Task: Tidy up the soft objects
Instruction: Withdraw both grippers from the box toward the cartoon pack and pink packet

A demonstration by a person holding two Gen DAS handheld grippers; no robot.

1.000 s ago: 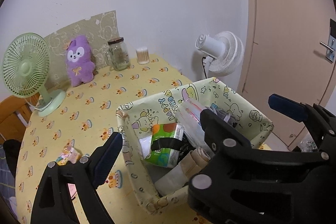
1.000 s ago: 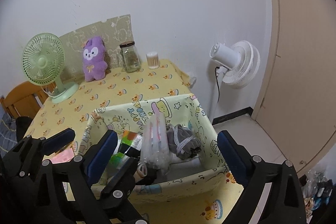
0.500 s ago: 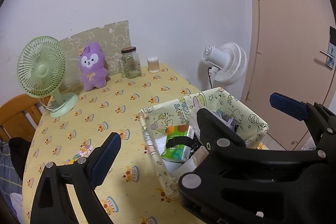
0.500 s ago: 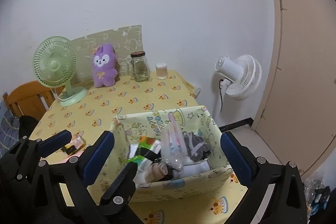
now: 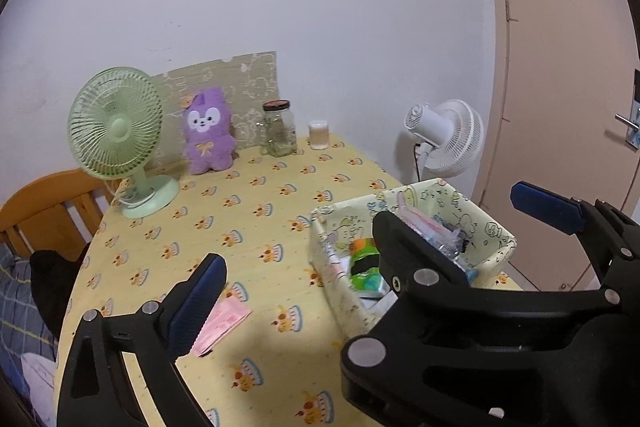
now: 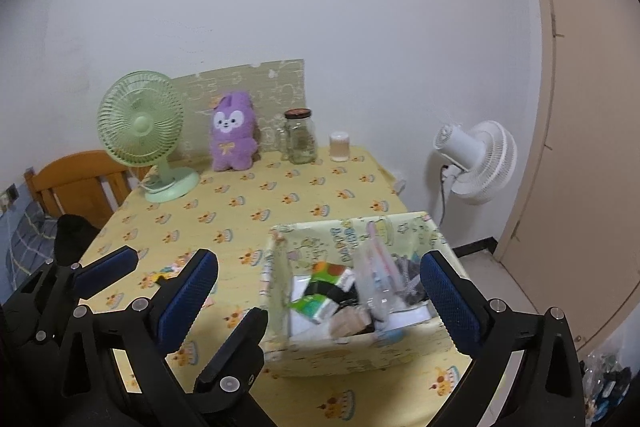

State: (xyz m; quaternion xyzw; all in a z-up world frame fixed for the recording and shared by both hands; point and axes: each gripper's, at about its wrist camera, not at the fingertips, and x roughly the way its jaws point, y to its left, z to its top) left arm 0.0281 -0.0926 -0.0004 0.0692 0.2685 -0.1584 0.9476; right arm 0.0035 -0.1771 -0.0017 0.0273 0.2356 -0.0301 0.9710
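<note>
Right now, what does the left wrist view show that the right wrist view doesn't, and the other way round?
Only the left wrist view: a door handle at the right edge and a pink card lying on the tablecloth.
Only the right wrist view: the floor beside the table and a wall socket at far left.
Both: the green fan, purple plush, glass jar, white fan and the fabric basket, with both grippers' fingers spread and empty.

Both tongs have drawn back and up from the fabric bin (image 6: pixel 352 351); left tongs (image 5: pixel 372 251) have just been widening, empty, baring more worktop (image 5: pixel 260 211) toward 12 o'clock.
</note>
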